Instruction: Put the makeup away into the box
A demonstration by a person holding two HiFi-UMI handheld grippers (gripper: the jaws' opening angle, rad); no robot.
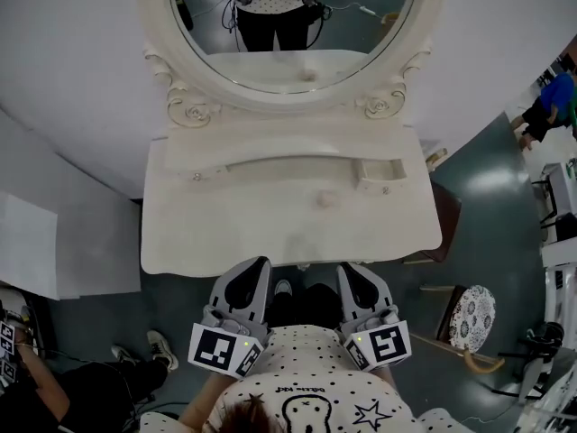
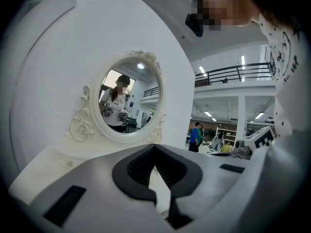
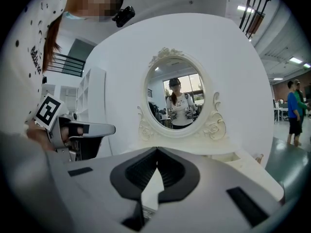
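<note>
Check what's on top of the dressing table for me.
The dressing table carries only its raised shelf, with a small open recess at its right, and the oval mirror behind. No makeup or box shows. The recess's floor is partly hidden.

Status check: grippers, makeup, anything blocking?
Left gripper, right gripper: jaws shut, empty, at dressing table's near edge. No makeup or box in view. Nothing in the way.
</note>
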